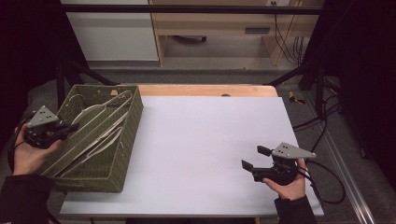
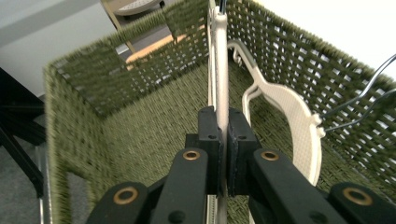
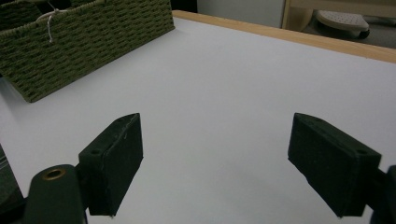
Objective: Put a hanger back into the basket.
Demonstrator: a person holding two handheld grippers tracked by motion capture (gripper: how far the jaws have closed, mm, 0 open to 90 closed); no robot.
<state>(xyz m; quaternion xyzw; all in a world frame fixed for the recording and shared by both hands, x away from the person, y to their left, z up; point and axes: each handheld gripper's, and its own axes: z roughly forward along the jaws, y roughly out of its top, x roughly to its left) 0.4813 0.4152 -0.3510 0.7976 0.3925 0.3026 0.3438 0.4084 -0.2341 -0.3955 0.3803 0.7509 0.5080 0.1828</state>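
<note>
Olive-green woven basket (image 1: pixel 122 154), cream hangers (image 2: pixel 289 116), black tongs (image 2: pixel 223 140).

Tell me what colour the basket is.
Olive green, a woven basket; clearest in the left gripper view.

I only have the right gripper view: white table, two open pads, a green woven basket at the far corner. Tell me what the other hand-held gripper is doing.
Observer: The left hand-held gripper is shut on the bar of a cream plastic hanger, inside the green woven basket.
Operator: Report what else is in that basket.
Observer: A second cream hanger with a wire hook lies along the right wall in the left gripper view; the high view shows several hangers overlapping lengthwise.
Operator: Give me my own gripper's position on the table.
Observer: The right hand-held gripper sits near the table's right front corner, open, pointing left toward the basket with bare table between them.
</note>
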